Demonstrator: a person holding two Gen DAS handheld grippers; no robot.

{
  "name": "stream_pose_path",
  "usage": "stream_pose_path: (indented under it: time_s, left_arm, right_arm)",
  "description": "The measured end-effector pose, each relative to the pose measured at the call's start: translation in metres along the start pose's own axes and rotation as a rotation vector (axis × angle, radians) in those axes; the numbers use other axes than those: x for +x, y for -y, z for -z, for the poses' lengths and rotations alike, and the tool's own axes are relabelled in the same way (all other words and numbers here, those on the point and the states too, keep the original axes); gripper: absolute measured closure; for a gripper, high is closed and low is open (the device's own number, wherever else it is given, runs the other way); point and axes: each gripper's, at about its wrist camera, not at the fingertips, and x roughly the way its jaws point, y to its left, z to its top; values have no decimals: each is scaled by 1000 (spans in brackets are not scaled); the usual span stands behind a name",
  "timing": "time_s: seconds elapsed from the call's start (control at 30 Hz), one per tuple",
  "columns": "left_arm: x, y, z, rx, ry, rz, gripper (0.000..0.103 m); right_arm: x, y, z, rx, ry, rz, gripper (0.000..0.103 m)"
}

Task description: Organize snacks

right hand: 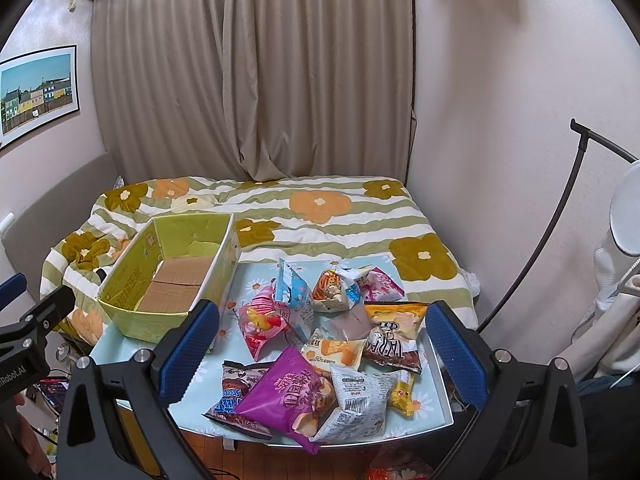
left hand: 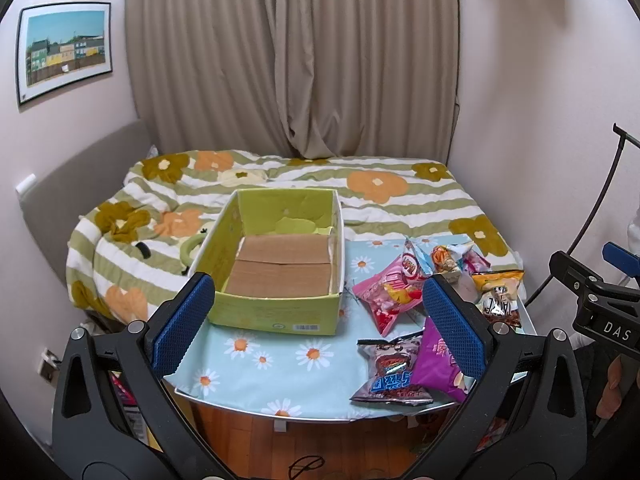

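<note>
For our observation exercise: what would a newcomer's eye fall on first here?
Probably the bright heap of snack packets on the right half of the daisy-print table, a purple bag nearest the front edge. Next, the empty green cardboard box beside them on the left, and the flowered striped bedspread behind.

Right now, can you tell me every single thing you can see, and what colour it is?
Box: one, green, nothing inside, on the table's left part.
Snack bags: a heap, about ten, right of the box. The purple bag and white bag lie nearest; the pink bag, blue-white bag and yellow-brown bag lie further back.
Tablecloth: one, light blue with daisies, over the table.
Bed quilt: one, green-white stripes with orange flowers, behind the table.
Curtain: beige, closed, on the back wall.
Picture: one, colourful houses, left wall.
Lamp: white, far right.
Left claw: black with blue pads, open.
Right claw: the same, open.
</note>
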Motion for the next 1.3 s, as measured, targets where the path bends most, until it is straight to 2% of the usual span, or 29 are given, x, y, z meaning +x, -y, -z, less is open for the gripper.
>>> stream_pose_path:
  time_s: [0.4, 0.6, 0.7, 0.9, 1.03, 1.17, 1.3]
  left_arm:
    - [0, 4, -2, 20, -12, 20, 0]
    - [14, 10, -1, 76, -62, 64, 0]
    - [32, 19, 6, 118, -111, 115, 0]
    - [81, 49, 32, 162, -262, 297, 0]
    - [113, 87, 62, 187, -350, 380, 0]
    - [134, 121, 89, 233, -413, 418, 0]
    - [150, 147, 109, 287, -439, 398, 0]
  right_arm:
    - [0, 3, -2, 11, -4, -5, 0]
    - [-3, 16, 6, 37, -2, 13, 0]
    - [-1, 27, 16, 59, -18, 37, 0]
    - [22, 51, 49, 109, -114, 74, 0]
    - [47, 73, 78, 162, -196, 58, 0]
    - [75, 94, 102, 229, -279, 0, 0]
    - [103, 109, 120, 289, -348, -82, 0]
